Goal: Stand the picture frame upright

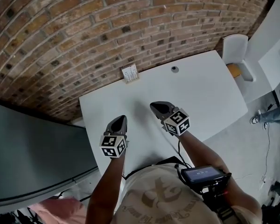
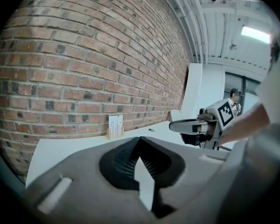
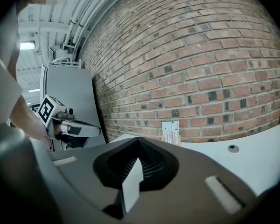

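Observation:
A small white picture frame (image 1: 130, 73) with a wooden base stands upright at the far edge of the white table (image 1: 210, 97), close to the brick wall. It also shows in the left gripper view (image 2: 115, 126) and the right gripper view (image 3: 170, 133). My left gripper (image 1: 120, 120) is over the near part of the table, shut and holding nothing. My right gripper (image 1: 157, 107) is beside it, a little farther forward, also shut and holding nothing. Both are well short of the frame. Each gripper's closed tip shows in its own view: left (image 2: 140, 139), right (image 3: 139, 140).
A small round grommet (image 1: 175, 69) sits in the table top right of the frame. A white chair (image 1: 235, 50) stands past the table's right end. A grey panel (image 1: 32, 157) runs along the left. A person's legs (image 1: 273, 115) show at the far right.

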Demonstrator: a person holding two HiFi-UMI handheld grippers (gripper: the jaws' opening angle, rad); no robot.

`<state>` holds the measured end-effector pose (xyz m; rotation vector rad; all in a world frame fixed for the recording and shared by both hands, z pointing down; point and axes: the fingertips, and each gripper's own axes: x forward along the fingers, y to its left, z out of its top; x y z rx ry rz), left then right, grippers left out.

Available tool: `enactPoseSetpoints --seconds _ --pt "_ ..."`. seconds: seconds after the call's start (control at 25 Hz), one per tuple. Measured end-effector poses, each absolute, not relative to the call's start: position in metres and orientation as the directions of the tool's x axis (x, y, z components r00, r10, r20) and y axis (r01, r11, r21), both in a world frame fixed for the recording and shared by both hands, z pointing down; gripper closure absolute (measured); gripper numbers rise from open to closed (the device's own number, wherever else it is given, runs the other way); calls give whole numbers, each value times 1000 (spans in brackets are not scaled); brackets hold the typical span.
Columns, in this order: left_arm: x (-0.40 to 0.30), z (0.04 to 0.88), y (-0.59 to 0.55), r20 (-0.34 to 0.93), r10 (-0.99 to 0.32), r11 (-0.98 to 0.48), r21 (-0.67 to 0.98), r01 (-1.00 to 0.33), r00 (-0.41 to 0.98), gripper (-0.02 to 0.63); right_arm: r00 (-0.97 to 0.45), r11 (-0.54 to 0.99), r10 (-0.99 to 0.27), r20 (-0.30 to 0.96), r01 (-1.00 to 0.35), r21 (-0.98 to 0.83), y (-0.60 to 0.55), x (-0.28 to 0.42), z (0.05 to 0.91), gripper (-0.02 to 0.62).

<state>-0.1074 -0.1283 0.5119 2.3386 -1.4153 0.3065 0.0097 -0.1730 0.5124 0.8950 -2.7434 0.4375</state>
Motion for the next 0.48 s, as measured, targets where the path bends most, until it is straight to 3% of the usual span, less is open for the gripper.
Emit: enactPoseSetpoints --seconds 0.48 --pt "-108 498 -96 358 -790 -442 229 -867 498 603 -777 762 -555 296 -618 -194 -141 7 491 589"
